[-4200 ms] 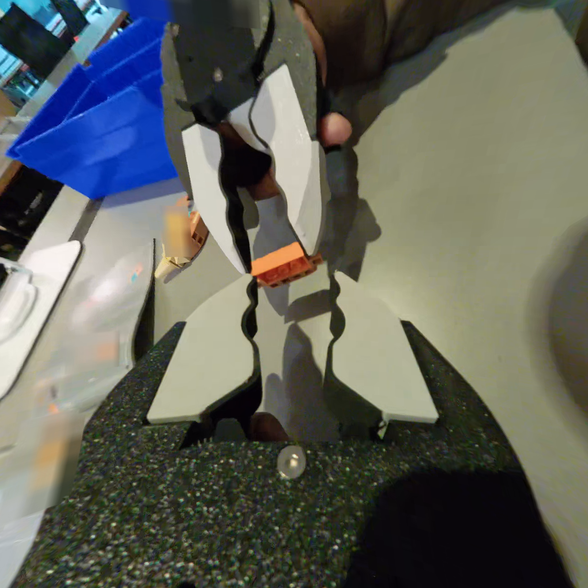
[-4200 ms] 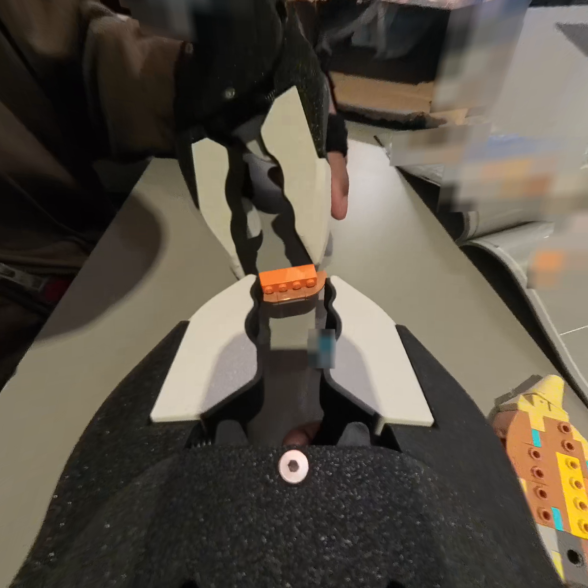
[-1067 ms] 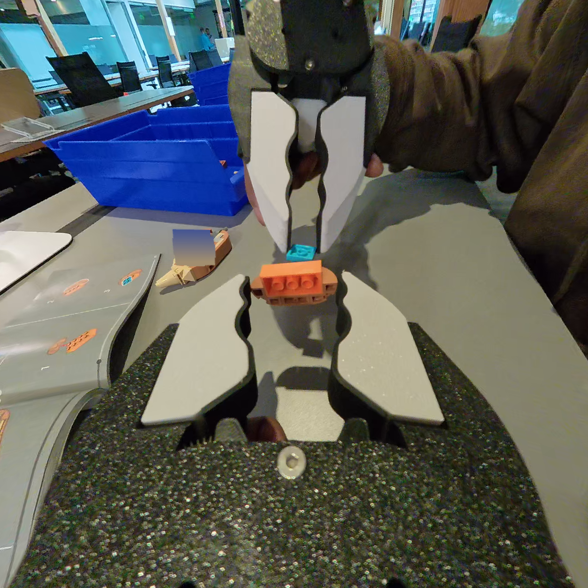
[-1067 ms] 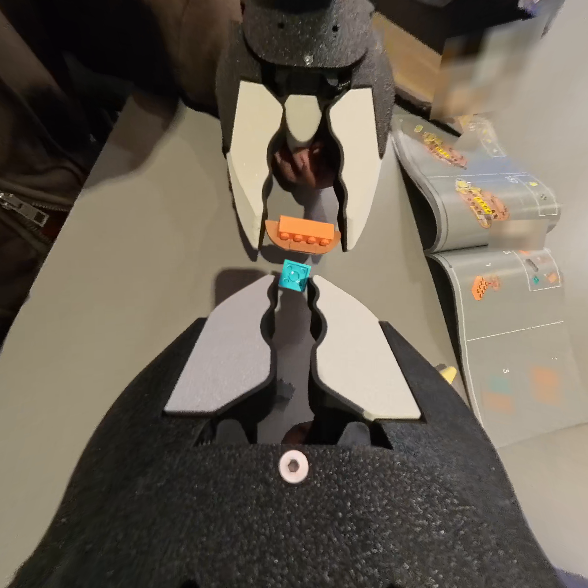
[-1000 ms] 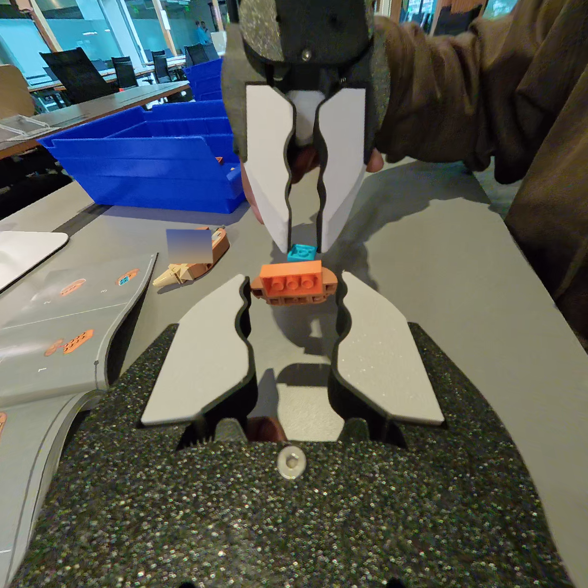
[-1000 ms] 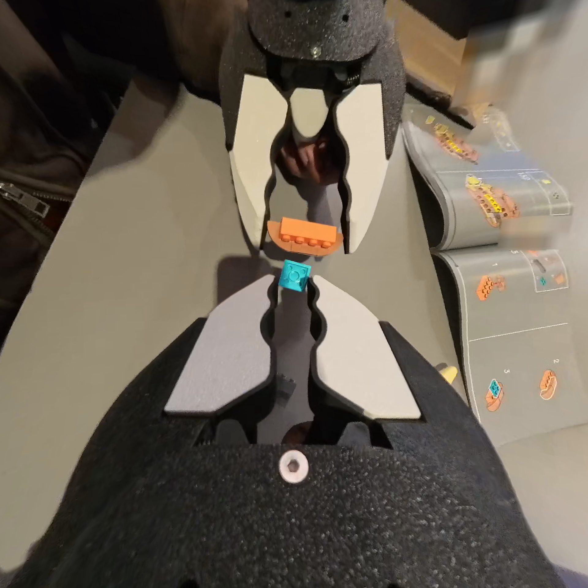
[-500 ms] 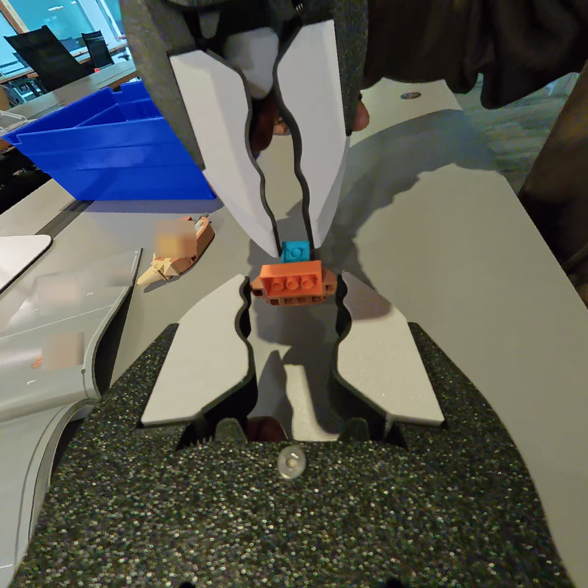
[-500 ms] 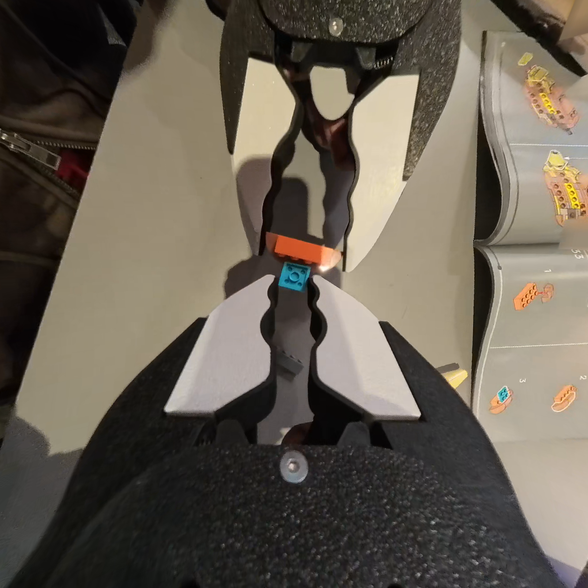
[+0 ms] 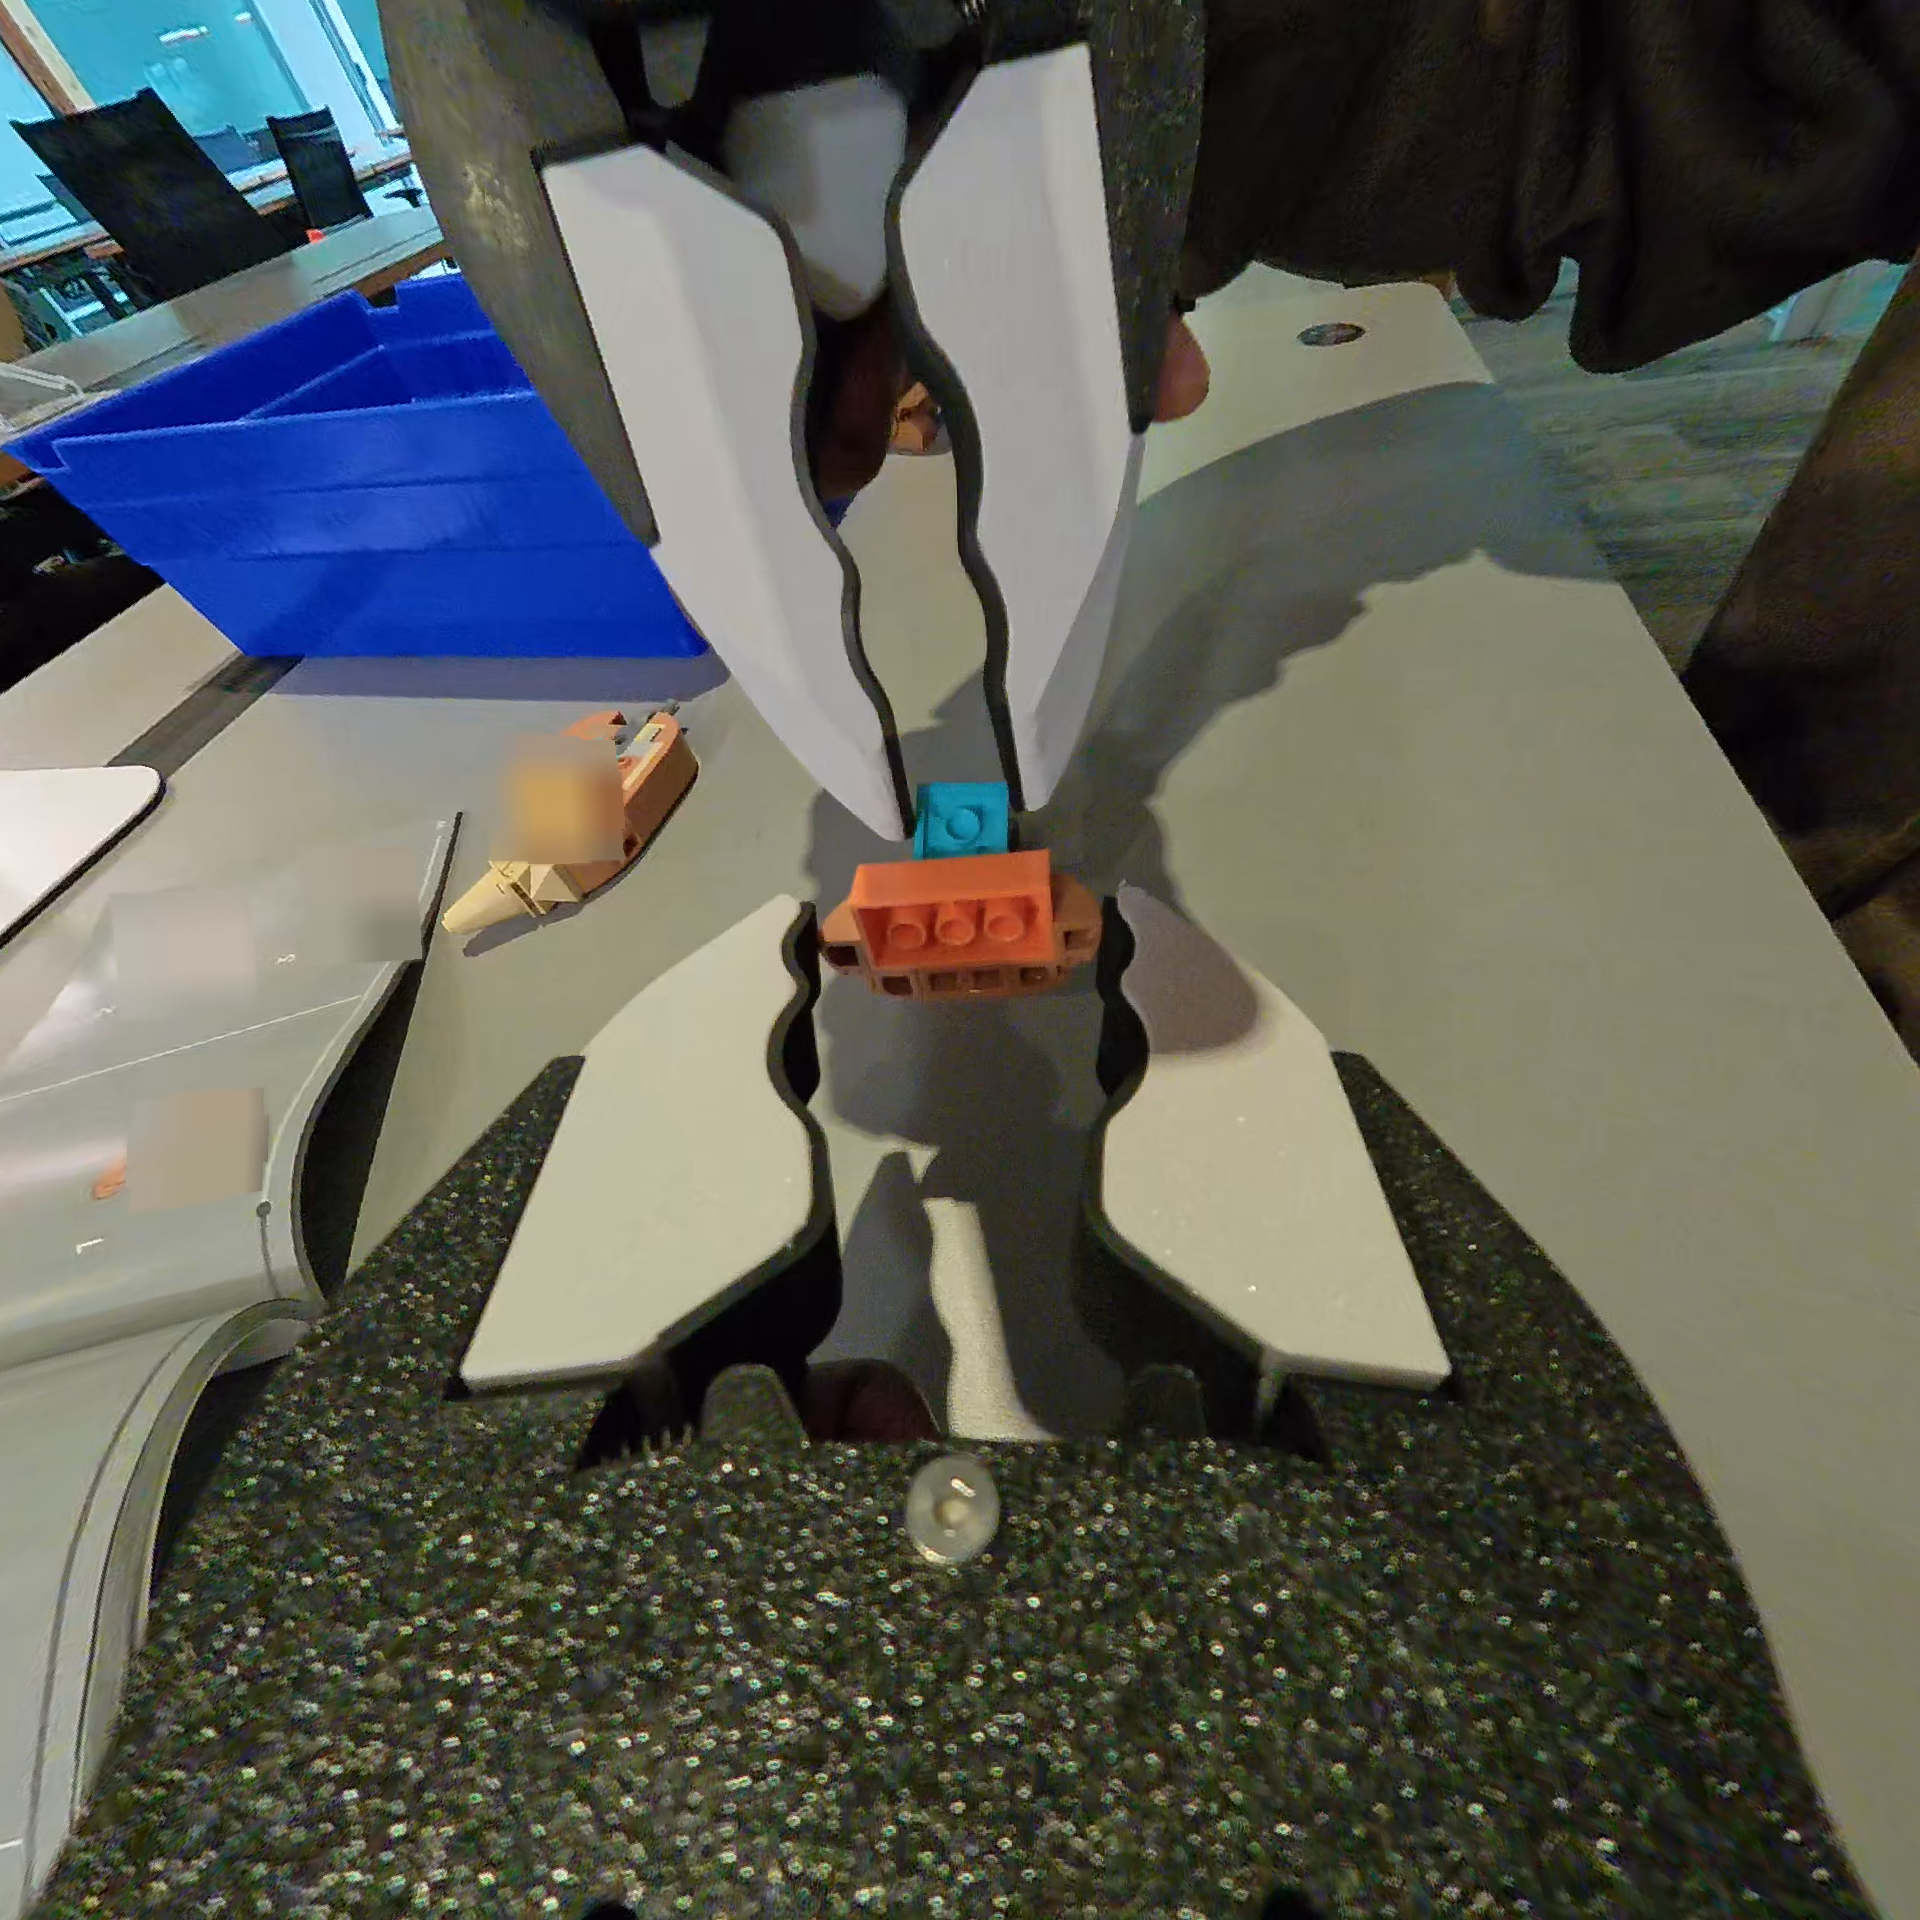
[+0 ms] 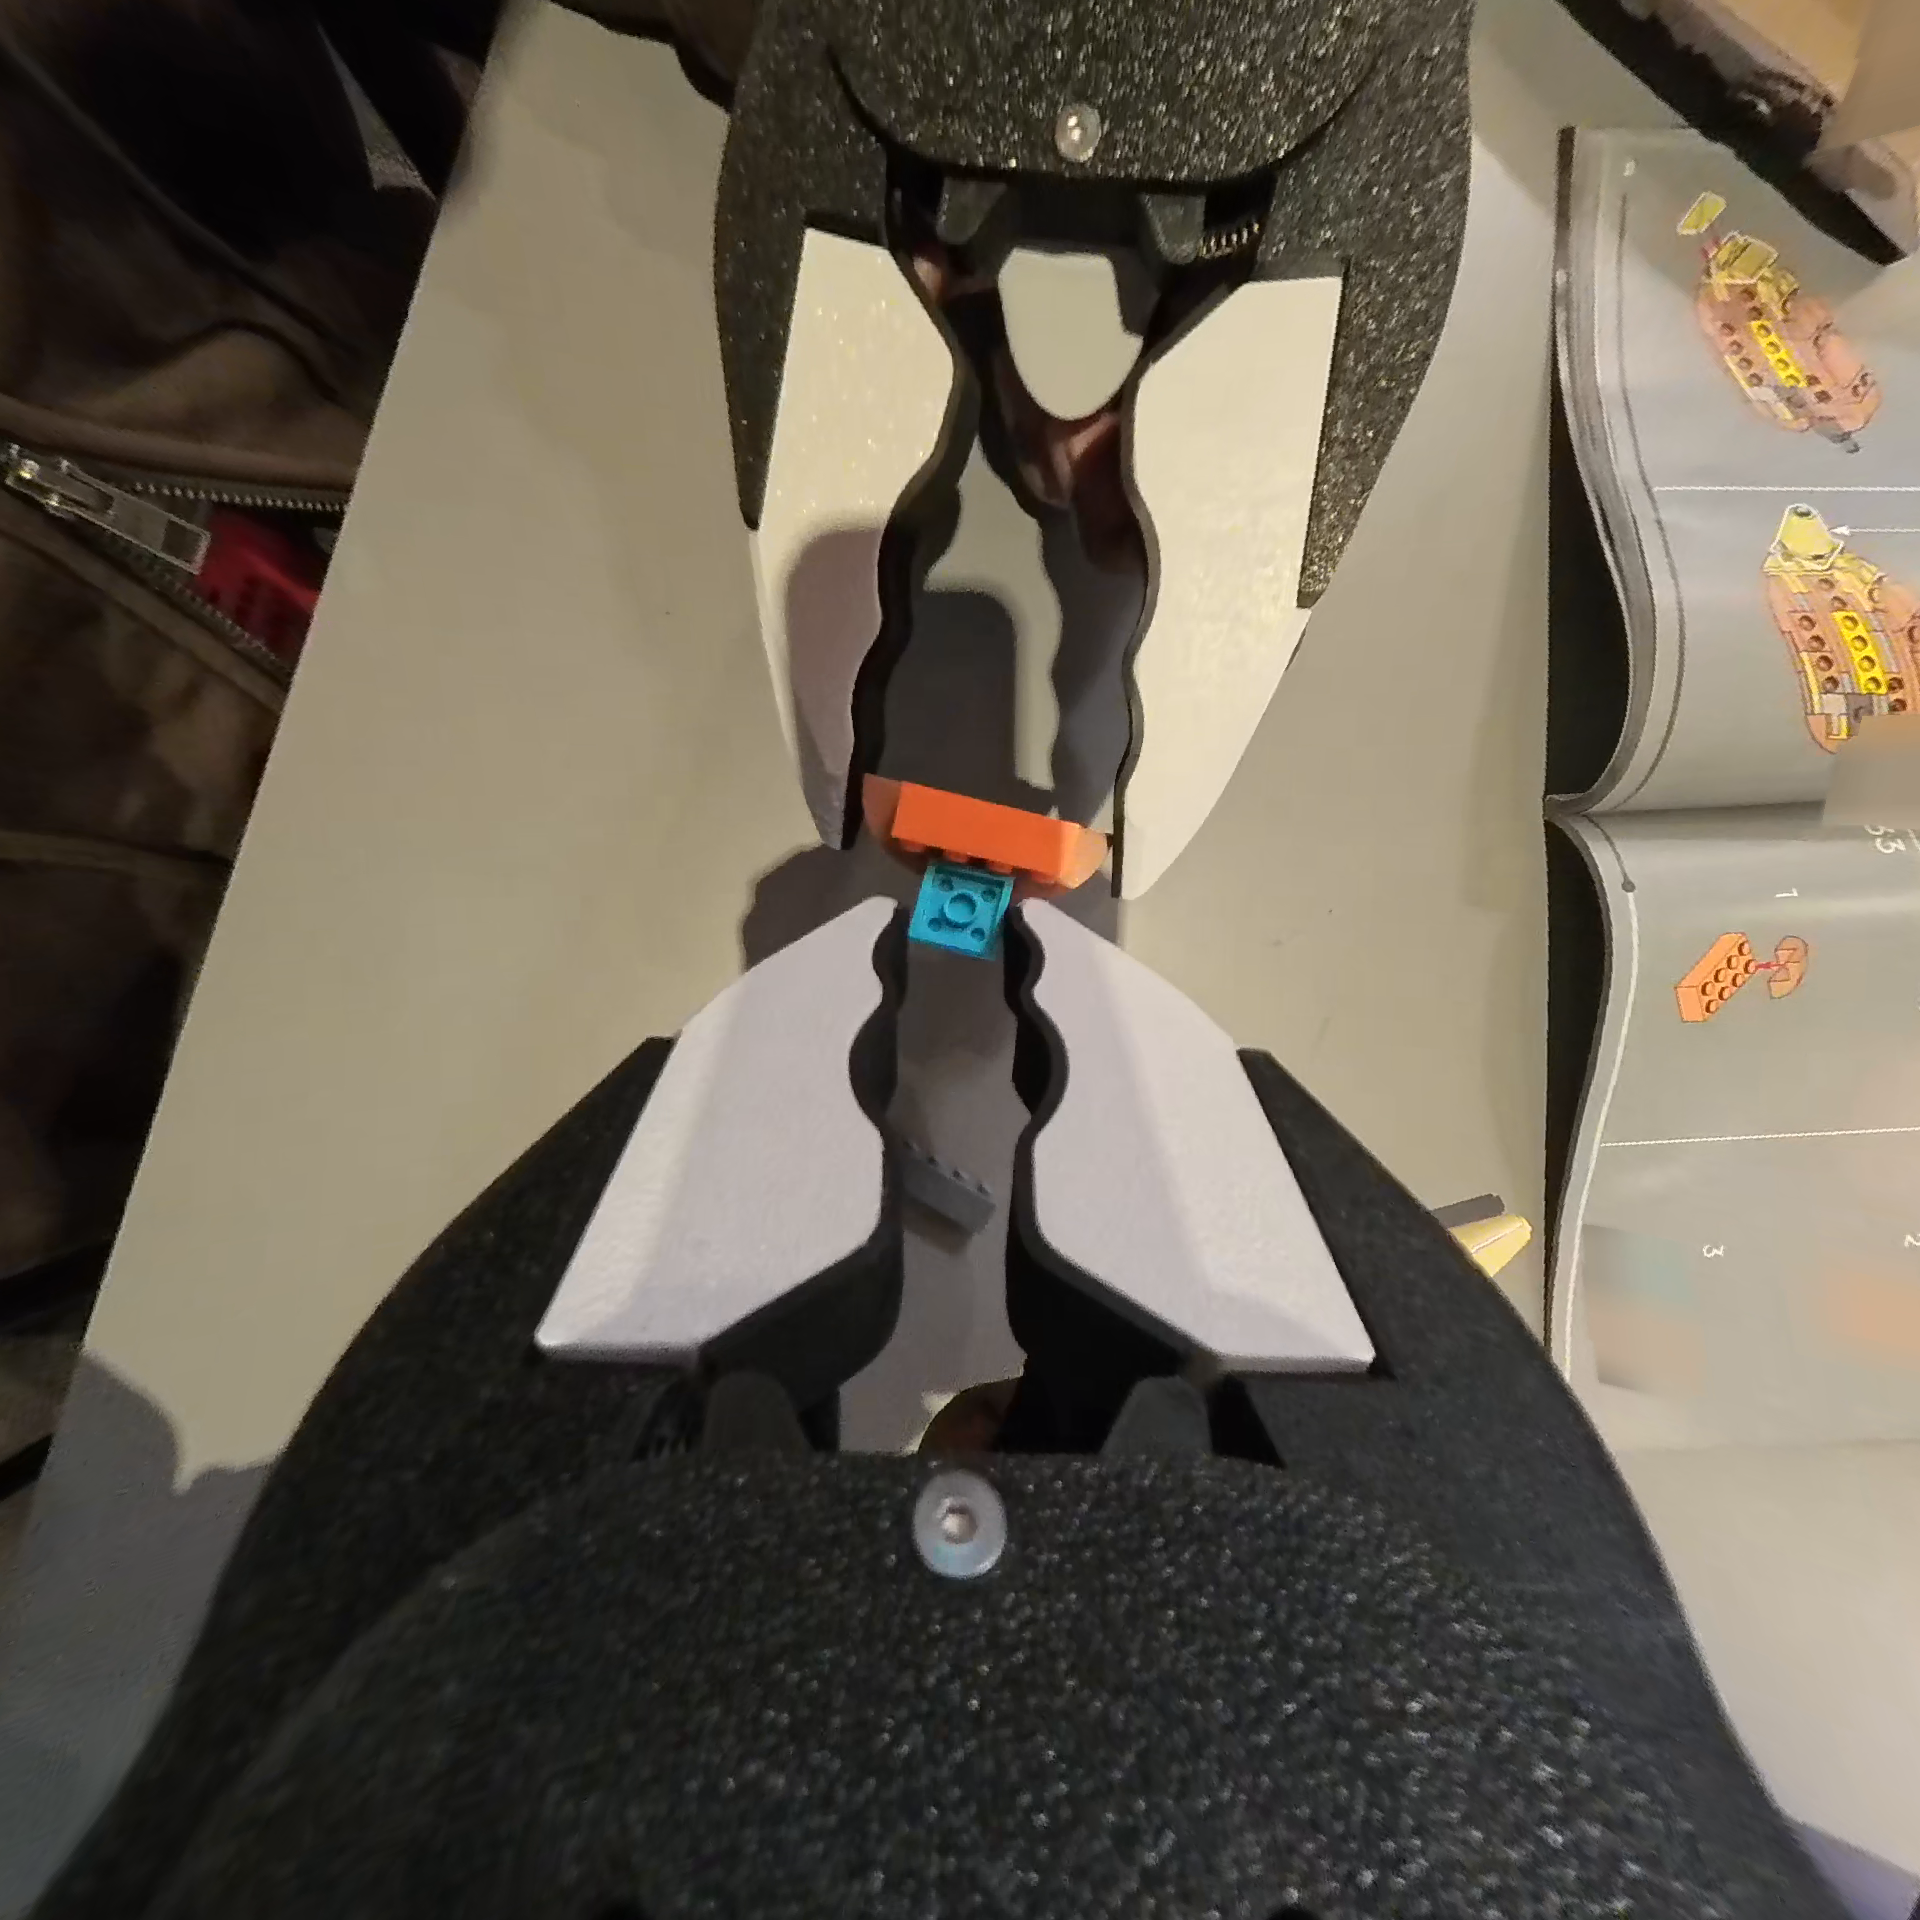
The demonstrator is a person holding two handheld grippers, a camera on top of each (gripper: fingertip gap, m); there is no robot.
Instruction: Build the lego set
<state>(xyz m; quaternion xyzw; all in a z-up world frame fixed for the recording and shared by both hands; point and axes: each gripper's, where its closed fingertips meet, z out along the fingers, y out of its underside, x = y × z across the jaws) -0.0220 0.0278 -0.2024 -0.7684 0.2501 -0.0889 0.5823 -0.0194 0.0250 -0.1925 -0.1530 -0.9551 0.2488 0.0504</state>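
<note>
My left gripper [image 9: 958, 933] is shut on an orange brick [image 9: 951, 925] joined to a brown curved piece, held above the grey table. My right gripper [image 10: 954, 925] is shut on a small teal square brick [image 10: 956, 920]. The two grippers face each other tip to tip. The teal brick touches the far upper edge of the orange brick in the left wrist view [image 9: 961, 821]. In the right wrist view the orange brick [image 10: 987, 836] sits just beyond the teal one, between the left gripper's fingers [image 10: 1195, 727].
Blue bins [image 9: 343, 499] stand at the back left. A partly built brown and tan model [image 9: 644, 790] lies on the table [image 9: 1403, 935]. An open instruction booklet [image 10: 1745, 727] lies beside it. A small grey piece [image 10: 945, 1184] lies under my right gripper. A person's dark sleeve [image 9: 1507, 135] is at the upper right. Both grippers' tips are close together, under 4 cm apart.
The grippers have closed the gap: the teal brick moved from just short of the orange brick to touching it. Earlier, the right gripper held the orange brick and the left was open.
</note>
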